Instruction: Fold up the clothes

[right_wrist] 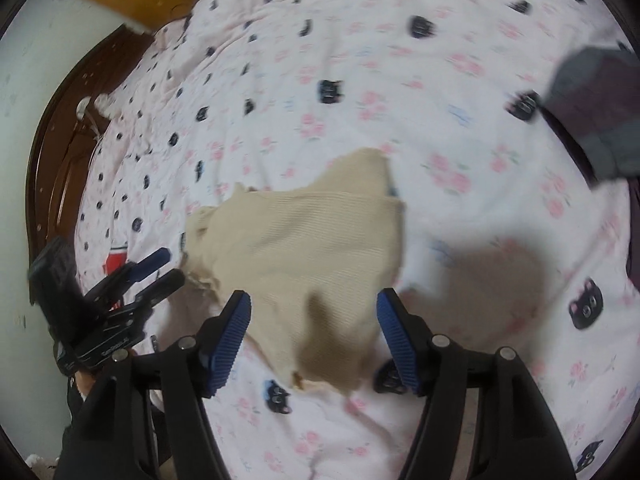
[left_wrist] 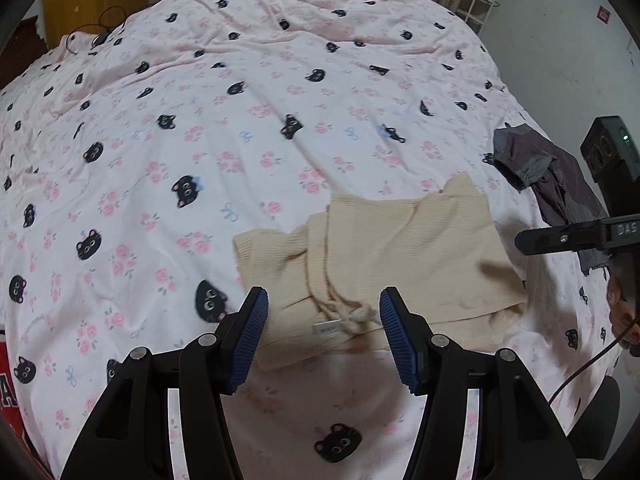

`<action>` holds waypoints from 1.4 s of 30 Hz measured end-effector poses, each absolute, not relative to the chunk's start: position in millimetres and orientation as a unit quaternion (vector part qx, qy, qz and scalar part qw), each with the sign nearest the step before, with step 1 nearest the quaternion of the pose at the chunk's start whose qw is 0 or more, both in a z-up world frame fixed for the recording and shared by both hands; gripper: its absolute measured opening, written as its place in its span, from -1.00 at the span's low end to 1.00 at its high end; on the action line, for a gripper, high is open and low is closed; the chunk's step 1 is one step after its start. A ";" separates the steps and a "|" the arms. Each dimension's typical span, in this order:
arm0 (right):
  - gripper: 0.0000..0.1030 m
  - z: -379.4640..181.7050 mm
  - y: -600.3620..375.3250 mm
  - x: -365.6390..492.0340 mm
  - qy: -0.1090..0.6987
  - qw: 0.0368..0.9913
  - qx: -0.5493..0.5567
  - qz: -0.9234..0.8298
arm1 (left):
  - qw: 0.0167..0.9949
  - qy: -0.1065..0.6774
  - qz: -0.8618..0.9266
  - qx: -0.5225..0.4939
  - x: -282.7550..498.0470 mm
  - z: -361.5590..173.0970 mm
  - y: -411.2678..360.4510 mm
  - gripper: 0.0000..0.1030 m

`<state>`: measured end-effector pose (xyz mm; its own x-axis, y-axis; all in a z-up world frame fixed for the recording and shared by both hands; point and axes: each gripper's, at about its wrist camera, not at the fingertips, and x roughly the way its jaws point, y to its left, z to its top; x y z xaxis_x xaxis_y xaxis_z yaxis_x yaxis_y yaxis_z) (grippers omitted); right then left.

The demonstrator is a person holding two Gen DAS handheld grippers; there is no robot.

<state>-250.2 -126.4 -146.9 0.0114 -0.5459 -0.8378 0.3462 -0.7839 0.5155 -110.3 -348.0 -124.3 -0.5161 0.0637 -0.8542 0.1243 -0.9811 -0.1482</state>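
Here, your cream knit garment (left_wrist: 384,256) lies folded on the bed's pink cat-print cover (left_wrist: 240,128), low and right of centre in the left wrist view, with its drawstring (left_wrist: 340,312) and a small white label (left_wrist: 326,330) at the near edge. Your left gripper (left_wrist: 324,336) hangs over that near edge with its blue-padded fingers (left_wrist: 250,340) spread; the garment shows in the gap between them, but the pads do not press on it. In the right wrist view the same garment (right_wrist: 304,248) sits in the middle of the frame, and your right gripper (right_wrist: 314,344) hovers above its lower edge, fingers (right_wrist: 226,346) spread wide and holding nothing. A dark shadow falls on the cover at the lower right of that view.

A second piece of clothing, dark grey and maroon (left_wrist: 548,176), lies crumpled at the right edge of the left wrist view, just beyond the cream one; it appears blurred in the upper right of the right wrist view. A dark wooden bed frame (right_wrist: 60,152) curves along the left of the right wrist view, and something red (left_wrist: 8,384) shows at the lower left edge of the left wrist view.
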 end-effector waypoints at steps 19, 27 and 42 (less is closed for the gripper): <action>0.27 -191.4 -126.1 -246.1 -0.121 0.328 0.638 -0.686 | -0.001 0.070 -0.863 0.500 -121.8 -141.0 -318.0 0.03; -0.31 -200.9 -126.3 -243.3 -0.128 0.326 0.639 -0.685 | 0.022 0.084 -0.870 0.486 -116.2 -133.1 -332.9 0.03; -0.74 -196.3 -132.4 -239.5 -0.128 0.336 0.636 -0.683 | 0.032 0.088 -0.855 0.510 -123.1 -154.9 -327.3 0.03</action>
